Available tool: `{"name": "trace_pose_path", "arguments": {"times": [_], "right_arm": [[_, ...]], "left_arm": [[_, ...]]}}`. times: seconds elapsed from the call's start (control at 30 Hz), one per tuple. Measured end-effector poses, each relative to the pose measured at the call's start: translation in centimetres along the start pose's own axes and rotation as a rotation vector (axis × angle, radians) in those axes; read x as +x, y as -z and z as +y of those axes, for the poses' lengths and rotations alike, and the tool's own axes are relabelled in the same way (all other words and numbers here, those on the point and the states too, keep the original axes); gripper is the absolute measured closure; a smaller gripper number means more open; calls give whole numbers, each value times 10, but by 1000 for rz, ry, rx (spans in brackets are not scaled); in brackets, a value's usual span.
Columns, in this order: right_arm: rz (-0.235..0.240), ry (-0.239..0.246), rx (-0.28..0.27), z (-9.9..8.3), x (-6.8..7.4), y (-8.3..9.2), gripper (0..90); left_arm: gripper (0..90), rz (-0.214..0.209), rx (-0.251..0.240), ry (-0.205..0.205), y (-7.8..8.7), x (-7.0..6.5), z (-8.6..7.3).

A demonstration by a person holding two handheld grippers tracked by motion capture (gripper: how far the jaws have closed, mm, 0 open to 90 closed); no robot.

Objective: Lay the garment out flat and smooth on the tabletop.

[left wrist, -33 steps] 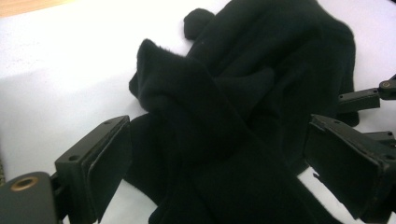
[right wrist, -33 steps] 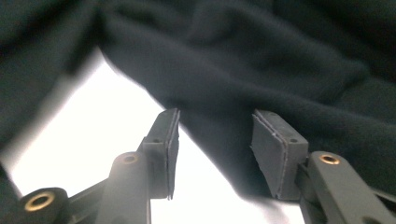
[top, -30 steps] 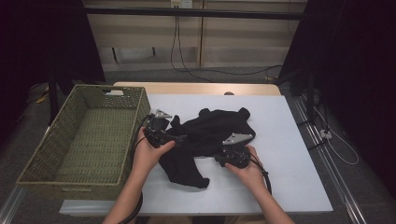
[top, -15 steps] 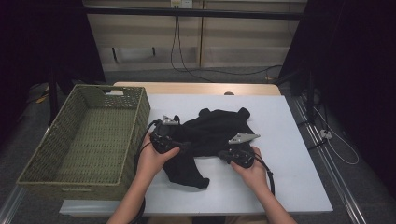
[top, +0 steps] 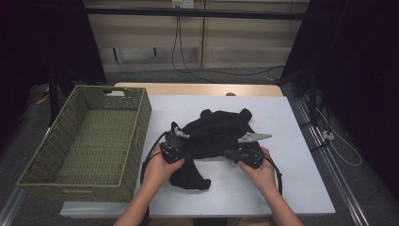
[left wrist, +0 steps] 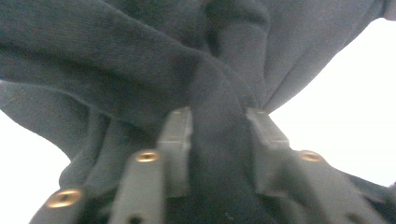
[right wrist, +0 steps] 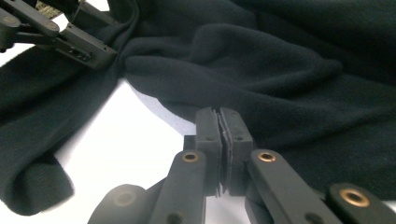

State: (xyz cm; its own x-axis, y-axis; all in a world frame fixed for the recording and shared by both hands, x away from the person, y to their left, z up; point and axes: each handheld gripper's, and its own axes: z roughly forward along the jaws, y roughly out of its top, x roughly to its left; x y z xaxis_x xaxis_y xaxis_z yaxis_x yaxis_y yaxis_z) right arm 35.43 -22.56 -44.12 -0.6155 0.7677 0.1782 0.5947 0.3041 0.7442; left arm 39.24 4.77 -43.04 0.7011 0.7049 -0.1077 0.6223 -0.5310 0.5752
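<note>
While both hands rest on the white table (top: 291, 188), a black fleece garment (top: 216, 134) lies crumpled at its middle, just right of the green wicker basket (top: 89, 141). At the garment's left edge, the left gripper (left wrist: 218, 130) has just been closing its jaws, and the left gripper view shows a thick bunched fold of the fleece between them with the pads pressing on both sides. At the garment's lower right edge, the right gripper (right wrist: 219, 123) has its jaws drawn almost together, pinching a thin hem of the fabric where it meets the table. In the right gripper view the left gripper appears farther off, at the top left, on the cloth. One dark lobe of the garment trails toward the person, between the two hands.
</note>
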Motion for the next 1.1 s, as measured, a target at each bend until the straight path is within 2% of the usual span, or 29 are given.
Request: {"name": "trace_pose_path", "arguments": {"times": [0.03, 0.07, 0.1, 0.13, 0.17, 0.2, 0.23, 0.27, 0.3, 0.33, 0.37, 0.4, 0.57, 0.6, 0.67, 0.7, 0.77, 0.8, 0.83, 0.87, 0.97, 1.0, 1.1], "right_arm": [[0, 0, -2, 0, -1, 1, 881], [-5, -2, -6, 0, -3, 4, 881], [-5, -2, -6, 0, -3, 4, 881], [-13, -10, -15, 0, -8, 9, 881], [-13, -10, -15, 0, -8, 9, 881], [-21, -31, -27, -1, -16, 17, 881], [-21, -31, -27, -1, -16, 17, 881], [-23, -63, -35, -3, -25, 27, 882], [-23, -63, -35, -3, -25, 27, 882], [-22, -100, -46, -6, -35, 36, 882], [-22, -100, -46, -6, -35, 36, 882], [-27, -118, -55, -9, -43, 45, 882], [-31, -146, -101, -10, -55, 61, 881], [-28, -141, -110, -9, -56, 63, 882], [-34, -130, -114, -7, -55, 66, 881], [-44, -121, -122, -4, -55, 68, 881], [-34, -125, -135, -1, -56, 70, 881], [-42, -116, -130, 0, -55, 68, 879], [-42, -116, -130, 0, -55, 68, 879], [-44, -106, -105, -1, -53, 60, 878], [-59, -96, -85, -3, -53, 51, 877], [-70, -91, -64, -5, -52, 43, 876], [-80, -89, -54, -6, -53, 37, 875]], "left_arm": [[708, -23, -7, 22, 2, 1, 1], [755, -51, -34, 57, 11, 4, 4], [759, -51, -34, 57, 11, 4, 4], [761, -76, -82, 90, 22, 8, 6], [764, -76, -82, 90, 22, 8, 6], [767, -100, -134, 123, 35, 14, 8], [770, -100, -134, 123, 35, 14, 8], [773, -109, -187, 154, 45, 21, 9], [773, -109, -187, 154, 45, 21, 9], [774, -117, -222, 182, 52, 30, 8], [774, -117, -222, 182, 52, 30, 8], [775, -108, -239, 199, 54, 35, 7], [780, -112, -268, 216, 51, 42, 8], [781, -129, -282, 219, 52, 44, 11], [781, -136, -286, 216, 53, 44, 13], [781, -139, -297, 215, 55, 44, 14], [780, -131, -305, 210, 55, 44, 16], [780, -113, -293, 200, 51, 46, 16], [778, -113, -293, 200, 51, 46, 16], [775, -79, -274, 192, 43, 47, 15], [766, -61, -253, 189, 34, 48, 14], [760, -42, -225, 170, 26, 48, 13], [712, -29, -214, 164, 19, 48, 13]]}}
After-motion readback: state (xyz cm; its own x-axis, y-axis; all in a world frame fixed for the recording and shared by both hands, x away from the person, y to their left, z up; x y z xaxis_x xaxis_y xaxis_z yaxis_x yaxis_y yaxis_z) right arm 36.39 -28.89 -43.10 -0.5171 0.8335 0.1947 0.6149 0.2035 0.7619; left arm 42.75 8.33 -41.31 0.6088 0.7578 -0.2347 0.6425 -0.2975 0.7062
